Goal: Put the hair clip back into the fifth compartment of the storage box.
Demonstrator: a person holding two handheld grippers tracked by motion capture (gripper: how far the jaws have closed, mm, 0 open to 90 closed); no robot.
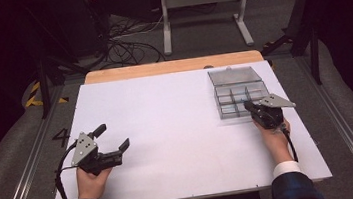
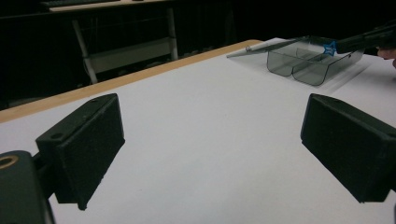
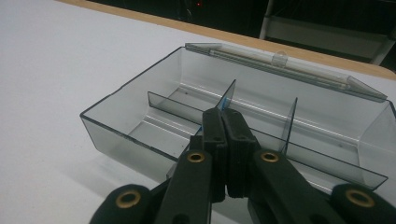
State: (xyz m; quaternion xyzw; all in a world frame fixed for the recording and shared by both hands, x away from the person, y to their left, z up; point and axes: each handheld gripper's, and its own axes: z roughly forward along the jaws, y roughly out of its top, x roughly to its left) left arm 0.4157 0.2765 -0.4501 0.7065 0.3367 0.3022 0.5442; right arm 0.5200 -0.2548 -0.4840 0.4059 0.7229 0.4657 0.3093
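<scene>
We see the white table [image 1: 179,144] spread under both forearms, which come in from the near edge in dark plaid sleeves. The left hand [image 1: 92,182] rests low on the table's left side, its left gripper [image 1: 114,137] pointing across the surface toward the right with the jaws wide apart and bare table between them. The right hand [image 1: 274,138] reaches forward to the clear compartment box [image 1: 238,92], which sits at the table's far right with its lid [image 3: 280,63] folded back. The right gripper [image 1: 247,105] hangs over the box's near compartments, jaws pressed together on a small blue star piece [image 2: 330,48]. In the right gripper view only a thin blue edge [image 3: 226,101] peeks past the jaw tips, beside 1 of the 2 upright dividers; we cannot tell which compartment lies under it. Beyond the table stand a grey metal frame [image 1: 205,13] and loose cables [image 1: 126,47] on the floor.
</scene>
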